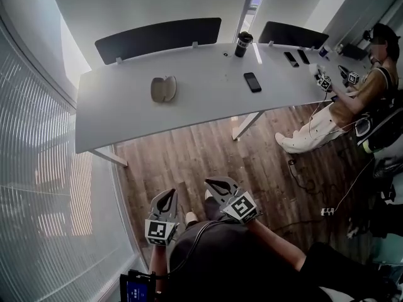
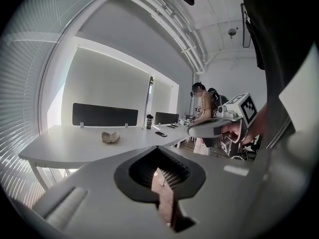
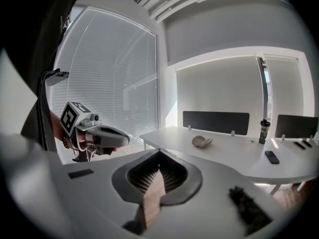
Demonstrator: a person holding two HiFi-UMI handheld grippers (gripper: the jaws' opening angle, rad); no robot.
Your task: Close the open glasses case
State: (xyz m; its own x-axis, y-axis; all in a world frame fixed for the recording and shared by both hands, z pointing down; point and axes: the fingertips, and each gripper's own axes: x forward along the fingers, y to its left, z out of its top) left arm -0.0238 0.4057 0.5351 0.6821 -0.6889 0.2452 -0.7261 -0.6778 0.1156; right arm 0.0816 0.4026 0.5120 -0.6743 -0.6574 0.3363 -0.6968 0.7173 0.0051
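The left claw point(image 2: 158, 150) has its jaws pressed together on nothing, and the right claw point(image 3: 159, 153) looks the same, tips meeting and empty. Both hang low in front of the person's body, over the wooden floor point(image 1: 189, 156) and well apart from the table point(image 1: 119, 115). The open glasses case point(image 1: 163, 89) lies on the left half of that table, its two shells spread flat, with a black phone point(image 1: 252, 82) and a dark tumbler point(image 1: 243, 44) further right. The likeliest trouble lies in the approach and first contact. The case sits loose on a smooth top, so a push on one shell from a closed claw would probably slide or spin it rather than fold it, unless the other claw braces the base. A lid flipped too fast could bounce back open or send the case skidding toward the table edge. Whether glasses lie inside, which shell is the lid and where the hinge runs are too small to make out in any view. A second person point(image 1: 362, 93) at the table's far right end is partly cut off by the frame edge, and the wearer's own body blocks the bottom of the head view.
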